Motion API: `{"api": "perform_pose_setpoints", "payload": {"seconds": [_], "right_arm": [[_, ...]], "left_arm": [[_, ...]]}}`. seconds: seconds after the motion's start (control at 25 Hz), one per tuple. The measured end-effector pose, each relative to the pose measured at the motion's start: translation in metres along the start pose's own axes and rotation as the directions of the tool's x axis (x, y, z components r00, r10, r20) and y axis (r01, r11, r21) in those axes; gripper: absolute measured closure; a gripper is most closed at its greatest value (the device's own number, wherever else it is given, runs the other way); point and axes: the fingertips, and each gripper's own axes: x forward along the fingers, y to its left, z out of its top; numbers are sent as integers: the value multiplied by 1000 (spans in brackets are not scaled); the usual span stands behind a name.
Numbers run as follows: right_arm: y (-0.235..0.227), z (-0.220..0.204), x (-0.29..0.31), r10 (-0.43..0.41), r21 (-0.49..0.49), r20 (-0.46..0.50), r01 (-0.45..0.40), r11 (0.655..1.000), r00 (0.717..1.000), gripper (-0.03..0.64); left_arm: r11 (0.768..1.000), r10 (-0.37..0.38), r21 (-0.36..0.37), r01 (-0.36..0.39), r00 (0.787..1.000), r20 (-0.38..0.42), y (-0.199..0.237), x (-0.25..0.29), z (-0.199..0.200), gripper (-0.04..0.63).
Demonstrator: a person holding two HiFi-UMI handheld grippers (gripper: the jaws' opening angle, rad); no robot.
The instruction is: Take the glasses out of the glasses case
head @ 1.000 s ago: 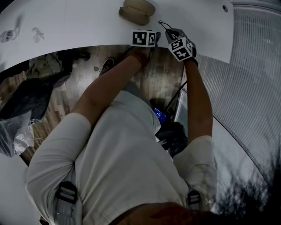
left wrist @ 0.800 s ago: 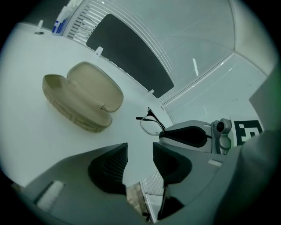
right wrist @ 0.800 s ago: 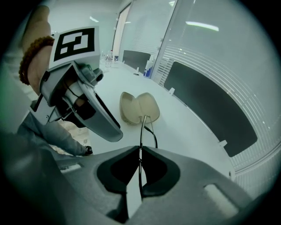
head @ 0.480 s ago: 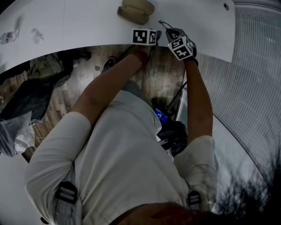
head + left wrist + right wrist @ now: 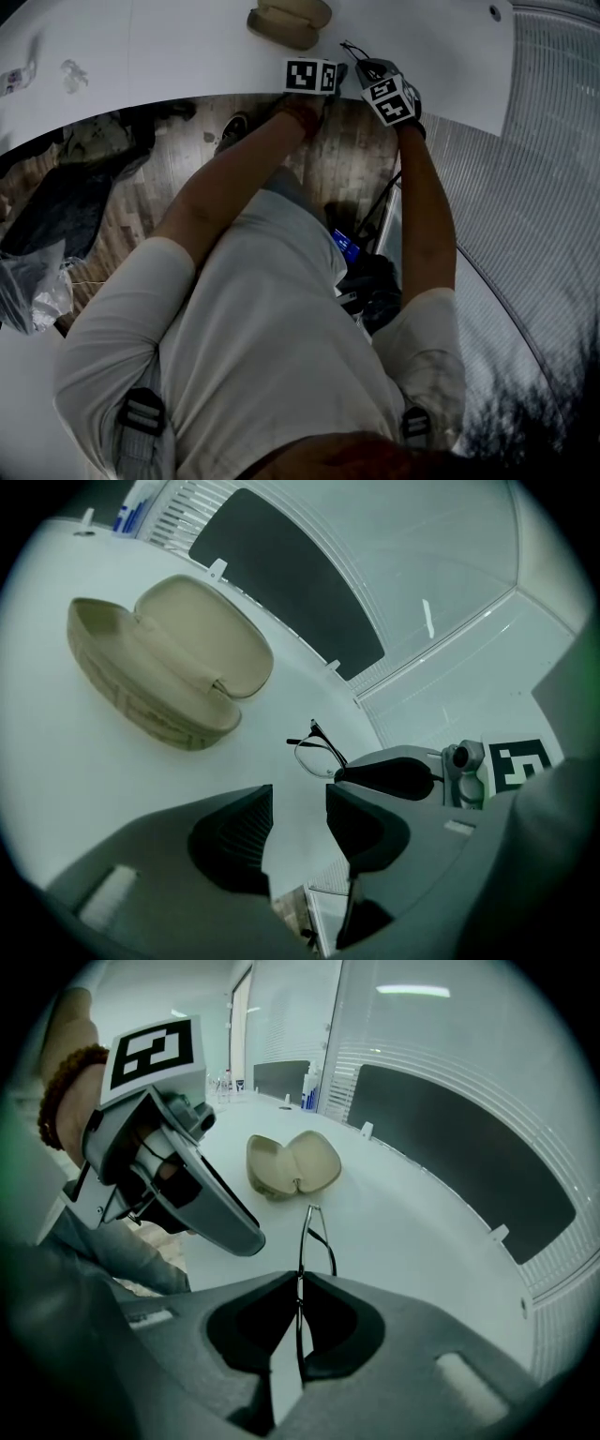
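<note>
Head view: a person bends over the near edge of a white worktop [image 5: 187,56] with a claw in each hand. Both claws sit close together at that edge, with wooden floor [image 5: 347,159] beneath the arms.
Right claw [image 5: 298,1283]: the jaws are almost together and pinch the thin wire frame of the glasses [image 5: 303,1238]. The frame stands edge-on and sticks out past the tips.
Left claw [image 5: 299,794]: the jaws are apart with nothing between them. It is just beside the right claw, on that claw's left.
Glasses position: out of the case, held by the right claw alone, low over the worktop. Whether they touch the surface cannot be told.
Glasses case [image 5: 169,672]: lies open and empty on the worktop, ahead of both claws and apart from the glasses.
Task stage: the removal looks done, and setting the glasses down seems to be what remains.
Risk of slipping: the grip is on a narrow wire, so a tilt or jolt of the right claw could let the frame pivot or slide free.
Risk of bending: a tighter squeeze, or pressing the frame down onto the worktop, could bend it.
Risk at the edge: letting go this close to the rim could send the glasses to the floor.
Risk of collision: the left claw is near enough to knock the protruding frame.
</note>
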Motion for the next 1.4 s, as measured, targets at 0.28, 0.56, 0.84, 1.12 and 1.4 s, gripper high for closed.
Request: {"api": "perform_pose_setpoints", "payload": {"seconds": [0.28, 0.56, 0.84, 1.12, 1.4], "right_arm": [[-4, -6, 10, 53, 20, -5, -53, 998, 999, 598], [-20, -5, 13, 67, 34, 0, -67, 997, 998, 591], [-32, -7, 19, 48, 23, -5, -48, 999, 999, 571], [-39, -10, 22, 27, 21, -9, -27, 999, 1000, 530], [-47, -14, 19, 9, 21, 3, -9, 1000, 1000, 502]], "left_arm": [[1000, 19, -14, -19, 1000, -9, 5, 13, 4, 410], [1000, 25, -17, -25, 1000, -8, 1, 22, 10, 410], [999, 34, -26, -34, 999, -1, 5, 25, 15, 413], [999, 39, -25, -39, 999, 7, 5, 27, 18, 413], [999, 46, -19, -46, 999, 7, 4, 27, 18, 413]]}}
